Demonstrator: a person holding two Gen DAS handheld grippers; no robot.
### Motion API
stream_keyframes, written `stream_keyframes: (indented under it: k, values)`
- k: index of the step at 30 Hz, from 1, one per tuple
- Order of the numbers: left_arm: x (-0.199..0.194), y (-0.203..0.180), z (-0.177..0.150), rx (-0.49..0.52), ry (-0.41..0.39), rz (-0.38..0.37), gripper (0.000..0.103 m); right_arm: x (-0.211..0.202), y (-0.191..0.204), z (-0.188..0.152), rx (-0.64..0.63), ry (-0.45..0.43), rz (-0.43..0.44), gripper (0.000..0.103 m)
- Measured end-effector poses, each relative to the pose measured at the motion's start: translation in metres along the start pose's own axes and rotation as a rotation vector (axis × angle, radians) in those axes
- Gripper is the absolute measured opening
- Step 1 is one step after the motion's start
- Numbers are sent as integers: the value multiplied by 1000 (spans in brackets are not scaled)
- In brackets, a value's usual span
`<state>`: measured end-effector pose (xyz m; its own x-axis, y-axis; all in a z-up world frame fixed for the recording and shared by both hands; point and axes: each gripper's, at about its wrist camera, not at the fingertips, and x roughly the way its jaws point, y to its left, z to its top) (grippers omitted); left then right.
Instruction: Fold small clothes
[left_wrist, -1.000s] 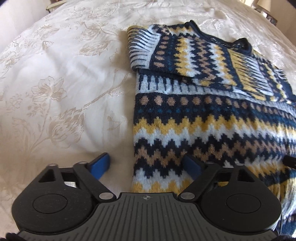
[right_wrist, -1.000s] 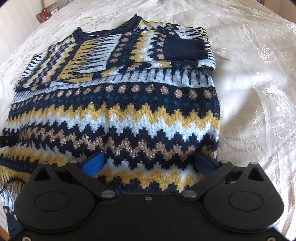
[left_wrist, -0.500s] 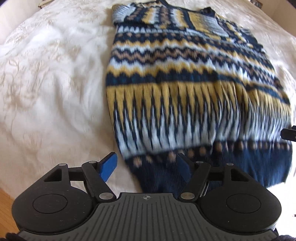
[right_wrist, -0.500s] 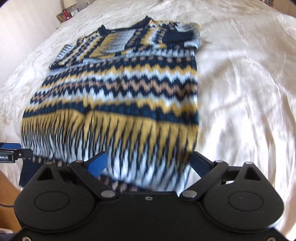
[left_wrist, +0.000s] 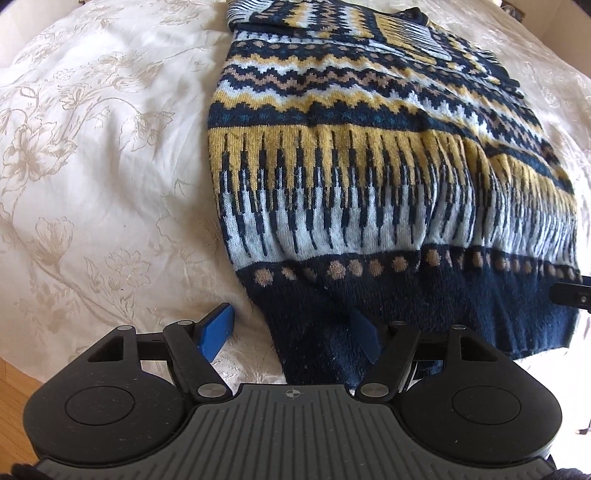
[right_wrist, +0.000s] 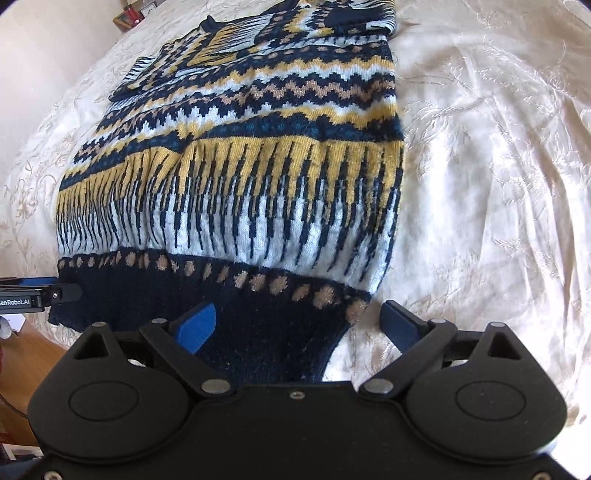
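Sweater (left_wrist: 369, 177) lies flat on the bedspread (left_wrist: 103, 177), sleeves tucked in. I've got left gripper (left_wrist: 291, 338) and right gripper (right_wrist: 299, 326) straddling a hem corner each, jaws apart, nothing pinched, ready to lift together, I reckon.

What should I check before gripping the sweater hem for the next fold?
1. Navy, yellow and white patterned knit sweater flat on the cream floral bedspread: ok.
2. Sleeves folded in at top: ok.
3. Left tool open, straddling the hem's left corner: ok.
4. Right tool open, straddling the right corner: ok.
5. Pads pressing fabric: not ok.
6. Both hem layers caught: cannot tell.
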<state>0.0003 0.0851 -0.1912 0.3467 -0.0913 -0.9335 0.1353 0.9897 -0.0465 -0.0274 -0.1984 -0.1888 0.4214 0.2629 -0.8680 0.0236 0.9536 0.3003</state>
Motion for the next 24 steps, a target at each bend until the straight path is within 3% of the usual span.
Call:
stream_keyframes:
  k: [5,8,9,10,11,13,14,18,24]
  values:
    - [9,1,5,-17,6,-24,67,4,7,-1,2,30,64,90]
    - [12,1,5,-10,11,-62,49,7,16,-4,-21,35,57,90]
    - [11,0,5,-6,8,-69,46,8,17,-4,-17,33,55,86]
    - [10,0,5,1,5,-70,38,8,16,-3,-7,30,56,71]
    - [9,0,6,7,8,-66,28,8,15,-2,2,29,51,63]
    - [6,5,8,-5,11,-96,12,8,11,1,21,36,10,21]
    - [2,8,10,-28,16,-129,5,7,7,4,45,44,29,19]
    - [-19,19,21,-85,-9,-188,5,-8,4,15,77,37,87,16]
    - [-67,29,56,-140,-157,-263,5,-47,7,44,104,-65,150,16]
